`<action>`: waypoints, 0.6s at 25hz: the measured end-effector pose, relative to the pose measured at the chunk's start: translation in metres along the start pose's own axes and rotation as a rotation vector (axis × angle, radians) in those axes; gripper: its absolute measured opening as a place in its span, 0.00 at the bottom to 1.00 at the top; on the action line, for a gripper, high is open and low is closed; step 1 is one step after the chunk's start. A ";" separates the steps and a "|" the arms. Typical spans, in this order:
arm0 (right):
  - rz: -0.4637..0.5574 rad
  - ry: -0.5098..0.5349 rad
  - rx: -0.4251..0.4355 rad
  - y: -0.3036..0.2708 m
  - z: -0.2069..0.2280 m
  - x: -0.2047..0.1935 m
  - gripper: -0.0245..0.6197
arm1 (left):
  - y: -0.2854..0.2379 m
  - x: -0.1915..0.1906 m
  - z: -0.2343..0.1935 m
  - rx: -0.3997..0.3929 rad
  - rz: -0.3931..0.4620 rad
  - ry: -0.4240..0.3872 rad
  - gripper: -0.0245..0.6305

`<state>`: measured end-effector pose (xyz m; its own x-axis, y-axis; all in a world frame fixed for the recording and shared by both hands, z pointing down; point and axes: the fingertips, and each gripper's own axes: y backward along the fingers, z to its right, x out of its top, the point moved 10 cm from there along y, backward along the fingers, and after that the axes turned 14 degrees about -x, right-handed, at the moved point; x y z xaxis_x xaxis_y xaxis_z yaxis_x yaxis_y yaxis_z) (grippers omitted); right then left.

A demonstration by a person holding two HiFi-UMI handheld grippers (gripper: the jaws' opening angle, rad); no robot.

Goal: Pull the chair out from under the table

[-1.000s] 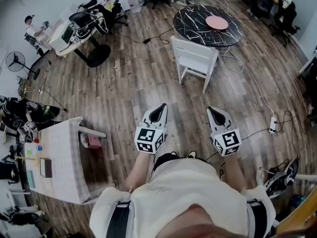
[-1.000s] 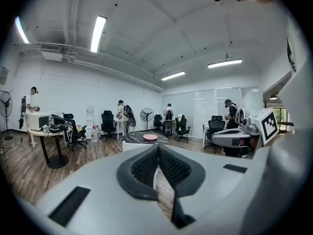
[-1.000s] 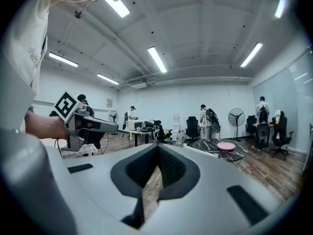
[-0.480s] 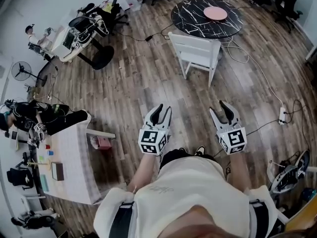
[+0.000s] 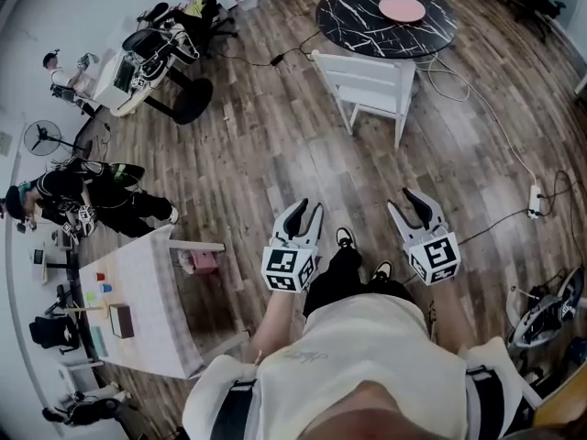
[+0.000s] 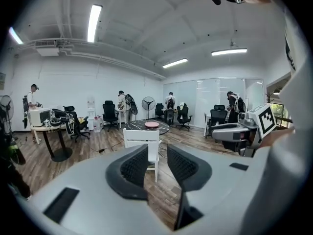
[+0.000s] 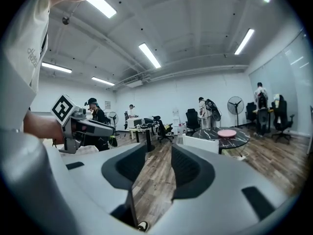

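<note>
Low in the head view, the left tongs (image 5: 308, 211) and right tongs (image 5: 404, 205) are held out side by side over the wooden floor (image 5: 248, 154), both pointing up the frame. The left tongs (image 6: 157, 161) are released: their 2 jaws stand apart, have just been opening, and only floor shows between them. The right tongs (image 7: 158, 168) are released too, with jaws apart that have just been closing a little and nothing between them. The white chair (image 5: 371, 85) stands at upper centre, well apart from both tongs, its back turned to the person and its far side against the near edge of the round black counter (image 5: 367, 21). A pink plate (image 5: 402, 8) lies on that counter.
</note>
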<state>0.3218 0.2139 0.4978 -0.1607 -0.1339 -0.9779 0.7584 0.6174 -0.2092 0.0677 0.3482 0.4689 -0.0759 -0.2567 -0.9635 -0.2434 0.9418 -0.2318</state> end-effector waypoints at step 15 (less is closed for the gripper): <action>-0.083 0.054 -0.012 -0.100 0.001 0.019 0.30 | -0.093 0.008 -0.097 -0.114 -0.004 0.057 0.23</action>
<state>0.2435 0.1491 0.4997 -0.2572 -0.1432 -0.9557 0.7333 0.6152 -0.2895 -0.0044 0.2377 0.4957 -0.1291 -0.2752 -0.9527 -0.3516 0.9110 -0.2155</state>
